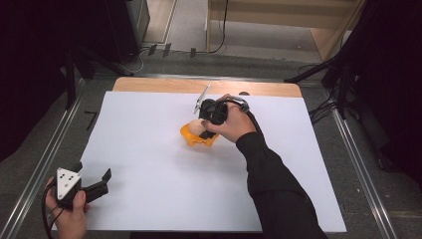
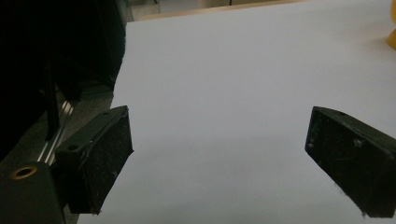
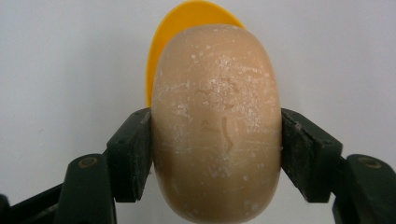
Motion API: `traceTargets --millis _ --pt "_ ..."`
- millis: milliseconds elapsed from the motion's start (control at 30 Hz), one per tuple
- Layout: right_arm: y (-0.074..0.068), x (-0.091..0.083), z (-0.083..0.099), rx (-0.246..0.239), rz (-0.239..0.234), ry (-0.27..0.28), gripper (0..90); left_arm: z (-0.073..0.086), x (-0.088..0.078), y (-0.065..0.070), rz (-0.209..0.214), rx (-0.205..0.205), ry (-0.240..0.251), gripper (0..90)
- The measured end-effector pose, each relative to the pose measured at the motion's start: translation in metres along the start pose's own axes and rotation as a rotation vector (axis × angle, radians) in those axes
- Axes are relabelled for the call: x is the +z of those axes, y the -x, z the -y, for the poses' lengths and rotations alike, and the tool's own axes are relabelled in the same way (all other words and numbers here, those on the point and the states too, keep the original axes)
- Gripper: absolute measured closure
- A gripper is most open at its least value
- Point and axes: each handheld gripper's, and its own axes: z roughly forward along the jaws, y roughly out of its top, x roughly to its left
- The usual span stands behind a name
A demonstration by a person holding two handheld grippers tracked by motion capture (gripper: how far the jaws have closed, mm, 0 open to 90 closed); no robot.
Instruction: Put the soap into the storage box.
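Note:
A beige oval bar of soap [image 3: 217, 121] is pinched between the two black jaws of my right gripper [image 3: 216, 151], which is shut on it. Behind the soap shows the rim of an orange dish [image 3: 163, 42]. From the high view the right gripper [image 1: 205, 130] points down over that orange dish [image 1: 191, 137] near the middle of the white sheet, with the pale soap [image 1: 195, 127] at its tip. My left gripper [image 1: 92, 181] rests at the sheet's near left corner, open, and nothing lies between its pads [image 2: 105, 154].
A white sheet [image 1: 149, 164] covers most of the wooden table [image 1: 149, 84]. Metal rails [image 1: 45, 159] run along both sides of the table. Dark stands and cables stand at the far left and right. An edge of the orange dish [image 2: 392, 37] shows at the left gripper view's far right.

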Motion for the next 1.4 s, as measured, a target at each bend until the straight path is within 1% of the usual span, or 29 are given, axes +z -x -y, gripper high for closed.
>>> traceTargets --millis 100,167,300,333,367,467,533,633,767,800,867,900,933,967,1100,1233,1300,1400 --pt "0.001 0.001 -0.002 -0.005 0.002 0.007 33.5 0.000 0.000 0.000 0.000 -0.001 0.002 7.9" --pt "0.001 0.001 -0.002 0.004 -0.005 0.010 33.5 0.000 0.000 0.000 -0.001 -0.001 0.001 7.9" --pt "0.002 0.003 -0.002 -0.001 -0.001 -0.001 33.5 0.000 0.000 0.001 -0.003 0.003 0.002 7.9" --pt "0.002 0.003 -0.002 0.006 0.000 -0.004 33.5 0.000 0.000 0.001 -0.003 0.002 0.002 7.9" --pt "0.003 0.003 -0.001 0.002 0.002 0.001 33.5 0.000 0.000 0.001 -0.003 0.003 0.001 7.9" --pt "0.004 0.004 -0.001 0.003 -0.006 0.002 33.5 0.000 0.000 0.001 -0.003 0.005 0.000 7.9" --pt "0.004 0.005 -0.001 0.004 -0.011 -0.009 33.4 0.000 0.000 0.001 -0.003 0.007 -0.001 7.9" --pt "0.004 0.006 -0.001 0.007 -0.017 -0.005 33.4 0.000 0.000 0.001 -0.005 0.007 -0.002 7.9" --pt "0.004 0.008 0.000 -0.002 -0.029 -0.003 33.1 0.000 0.000 0.001 -0.003 0.007 -0.001 7.9" --pt "0.003 0.008 0.000 0.010 -0.028 -0.002 32.5 0.000 0.000 0.001 -0.003 0.007 -0.001 7.9" --pt "0.003 0.005 0.000 0.021 -0.037 0.038 26.7 0.000 0.000 0.001 -0.003 0.008 -0.002 7.9" --pt "0.003 0.002 -0.001 0.024 -0.025 0.064 25.0 0.000 0.000 0.001 -0.003 0.008 -0.001 7.9" --pt "0.004 -0.001 -0.001 0.037 -0.011 0.071 24.5 0.000 0.000 0.001 -0.003 0.008 -0.001 7.9" --pt "0.004 -0.004 -0.002 0.034 -0.003 0.078 24.2 0.000 0.000 0.001 -0.002 0.007 -0.001 8.0" --pt "0.003 -0.007 0.001 0.036 0.011 0.065 24.5 0.000 0.000 0.001 0.000 0.007 0.000 7.9" --pt "0.005 -0.010 0.008 0.048 0.013 0.072 24.0 0.000 0.000 0.001 0.000 0.007 0.000 7.9" --pt "0.006 -0.011 0.012 0.056 0.020 0.079 21.6 0.000 0.000 0.001 0.000 0.008 -0.001 7.9" --pt "0.006 -0.011 0.017 0.062 0.047 0.073 18.8 0.000 0.000 0.001 -0.001 0.009 -0.002 7.9"
